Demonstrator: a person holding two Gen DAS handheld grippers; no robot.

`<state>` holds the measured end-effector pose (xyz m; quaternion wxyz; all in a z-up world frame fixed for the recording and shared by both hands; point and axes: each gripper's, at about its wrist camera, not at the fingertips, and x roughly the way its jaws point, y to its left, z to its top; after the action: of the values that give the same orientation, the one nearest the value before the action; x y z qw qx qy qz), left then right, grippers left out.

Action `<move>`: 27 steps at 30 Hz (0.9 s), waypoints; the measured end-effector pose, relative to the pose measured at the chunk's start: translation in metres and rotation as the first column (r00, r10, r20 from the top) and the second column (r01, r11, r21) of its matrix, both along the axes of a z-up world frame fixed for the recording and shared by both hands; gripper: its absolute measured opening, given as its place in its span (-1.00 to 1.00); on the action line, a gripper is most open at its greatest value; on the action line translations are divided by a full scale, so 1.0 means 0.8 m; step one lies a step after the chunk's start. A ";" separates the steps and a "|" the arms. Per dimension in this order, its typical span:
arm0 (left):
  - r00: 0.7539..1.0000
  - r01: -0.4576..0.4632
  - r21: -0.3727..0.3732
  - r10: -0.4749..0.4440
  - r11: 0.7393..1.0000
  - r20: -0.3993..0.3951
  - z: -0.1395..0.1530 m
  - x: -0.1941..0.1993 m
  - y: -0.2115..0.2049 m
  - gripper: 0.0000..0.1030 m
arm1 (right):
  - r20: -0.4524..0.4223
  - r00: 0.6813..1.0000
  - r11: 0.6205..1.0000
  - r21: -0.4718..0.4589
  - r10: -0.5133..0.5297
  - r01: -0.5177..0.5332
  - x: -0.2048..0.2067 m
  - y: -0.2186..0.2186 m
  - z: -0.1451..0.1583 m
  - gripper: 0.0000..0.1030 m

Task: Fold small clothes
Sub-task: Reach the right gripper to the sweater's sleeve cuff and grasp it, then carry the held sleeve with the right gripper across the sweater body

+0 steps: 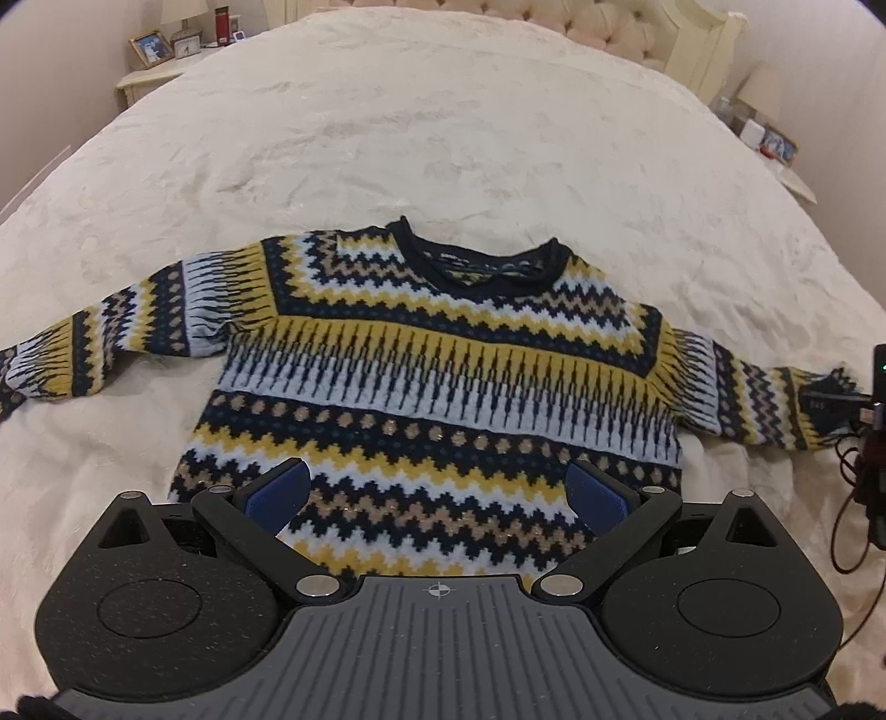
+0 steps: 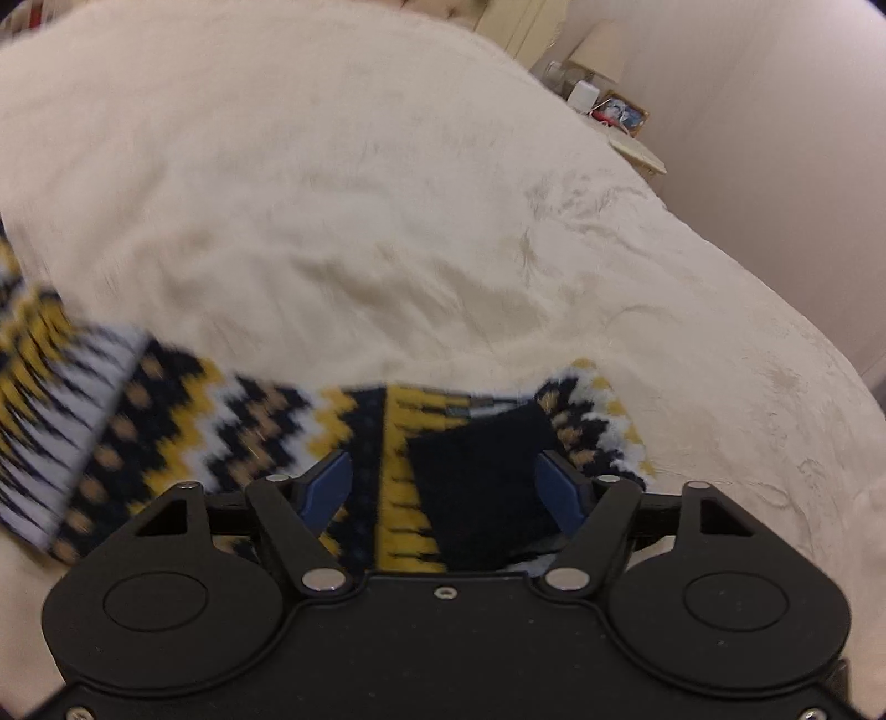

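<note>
A small knit sweater (image 1: 443, 354) with navy, yellow, white and tan zigzag bands lies flat, face up, on the cream bed, neck away from me, both sleeves spread out. My left gripper (image 1: 437, 493) is open and empty, hovering over the sweater's lower hem. My right gripper (image 2: 448, 487) is open with its blue pads either side of the right sleeve's end (image 2: 476, 476), where the dark navy cuff lies between the jaws. The right gripper's body also shows at the right edge of the left wrist view (image 1: 872, 421), at the sleeve's cuff.
The cream bedspread (image 1: 443, 138) stretches far beyond the sweater. A tufted headboard (image 1: 581, 27) stands at the far end. Nightstands with lamps and photo frames stand at the far left (image 1: 160, 50) and far right (image 1: 775, 144). Black cables (image 1: 853, 498) hang by the right gripper.
</note>
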<state>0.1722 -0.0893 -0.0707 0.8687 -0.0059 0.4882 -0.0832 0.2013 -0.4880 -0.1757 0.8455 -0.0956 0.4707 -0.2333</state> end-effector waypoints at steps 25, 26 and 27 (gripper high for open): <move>0.999 -0.027 -0.079 0.025 0.996 -0.024 -0.011 0.001 0.065 0.95 | 0.292 0.949 0.849 0.525 -0.116 -0.058 -0.015 0.047 0.163 -0.66; 0.999 -0.034 -0.078 0.032 0.996 -0.023 -0.011 0.001 0.073 0.95 | 0.305 0.946 0.831 0.550 -0.112 -0.079 -0.013 0.060 0.170 -0.66; 0.999 -0.039 -0.076 0.037 0.996 -0.022 -0.011 0.001 0.080 0.95 | 0.316 0.943 0.815 0.570 -0.104 -0.101 -0.008 0.075 0.176 -0.66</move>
<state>0.1727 -0.0252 -0.0791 0.8643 -0.0493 0.4933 -0.0851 0.1952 -0.4277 -0.0346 0.9011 0.2072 0.3695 -0.0925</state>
